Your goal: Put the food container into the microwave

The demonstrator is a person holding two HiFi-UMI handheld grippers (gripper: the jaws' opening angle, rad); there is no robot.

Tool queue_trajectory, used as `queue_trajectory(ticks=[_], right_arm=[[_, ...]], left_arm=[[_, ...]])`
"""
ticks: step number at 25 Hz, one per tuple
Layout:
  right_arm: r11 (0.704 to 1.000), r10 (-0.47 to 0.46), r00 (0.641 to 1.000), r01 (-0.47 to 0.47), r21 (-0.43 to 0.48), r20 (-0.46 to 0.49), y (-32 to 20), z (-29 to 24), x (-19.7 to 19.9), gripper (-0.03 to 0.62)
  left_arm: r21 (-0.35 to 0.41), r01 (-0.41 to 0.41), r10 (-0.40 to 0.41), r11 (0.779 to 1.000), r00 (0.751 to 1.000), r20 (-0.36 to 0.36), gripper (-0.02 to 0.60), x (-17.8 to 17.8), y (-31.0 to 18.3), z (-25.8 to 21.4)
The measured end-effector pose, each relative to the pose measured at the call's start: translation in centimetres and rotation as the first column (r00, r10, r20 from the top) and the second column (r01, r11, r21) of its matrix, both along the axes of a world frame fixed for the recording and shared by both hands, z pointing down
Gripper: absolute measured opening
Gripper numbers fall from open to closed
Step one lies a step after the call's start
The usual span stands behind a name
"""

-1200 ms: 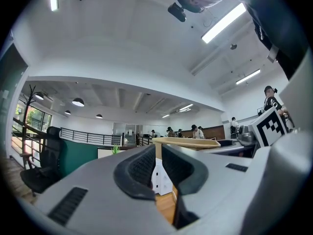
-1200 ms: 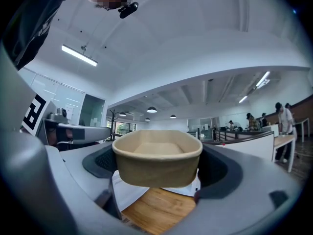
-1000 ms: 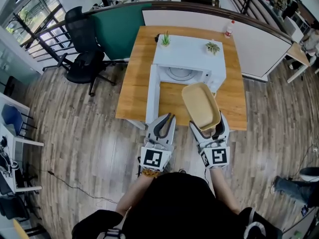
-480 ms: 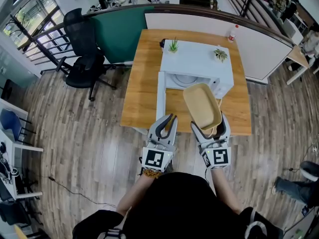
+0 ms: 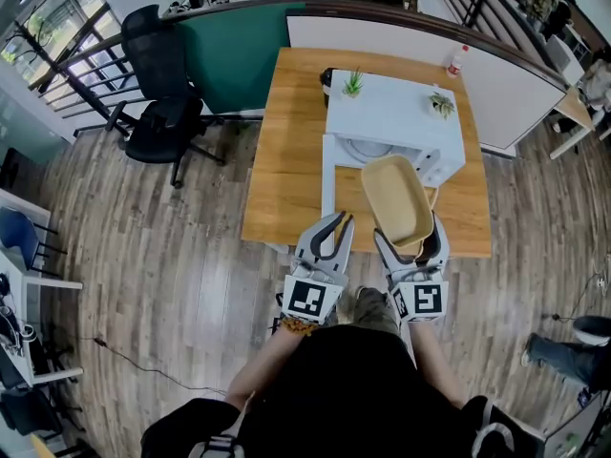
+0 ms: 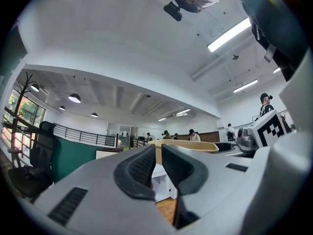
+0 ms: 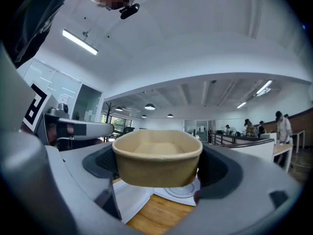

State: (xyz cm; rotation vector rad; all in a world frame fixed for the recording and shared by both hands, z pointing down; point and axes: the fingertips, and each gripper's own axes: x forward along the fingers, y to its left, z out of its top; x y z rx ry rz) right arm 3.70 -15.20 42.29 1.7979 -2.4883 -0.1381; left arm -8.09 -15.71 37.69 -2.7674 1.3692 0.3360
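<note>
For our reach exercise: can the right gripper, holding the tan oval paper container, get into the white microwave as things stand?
Probably yes. The right gripper holds the tan oval paper container before the white microwave; its door stands open, and nothing shows between container and cavity.

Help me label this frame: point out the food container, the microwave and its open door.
food container (image 5: 396, 198): head view, its inner floor.
microwave (image 5: 396, 114): head view, white top.
microwave door (image 5: 328, 177): head view, its top edge.
</note>
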Motion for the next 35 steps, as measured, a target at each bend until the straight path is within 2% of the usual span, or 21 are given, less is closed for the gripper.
queue_trajectory(ticks=[7, 13, 23, 35], right_arm=[[0.999, 0.033, 0.999, -0.033, 0.012, -0.029, -0.9, 0.0, 0.4, 0.506], [0.999, 0.039, 0.998, -0.039, 0.017, -0.045, -1.2, 0.9, 1.5, 0.506], [0.998, 0.051, 0.999, -0.051, 0.033, -0.006, -2.6, 1.7, 2.1, 0.506], [0.996, 0.052, 0.999, -0.053, 0.068, 0.013, -5.8, 0.9, 3.7, 0.506]], left_arm=[[-0.019, -0.011, 0.011, 1.000, 1.000, -0.013, 0.057, -0.3, -1.0, 0.9], [-0.001, 0.006, -0.006, 1.000, 0.999, -0.033, 0.057, 0.1, -1.4, 1.0], [-0.002, 0.022, -0.022, 1.000, 1.000, 0.008, 0.057, 0.2, -1.0, 1.8], [0.044, 0.024, -0.025, 0.999, 0.999, 0.020, 0.057, 1.9, -3.6, 0.2]])
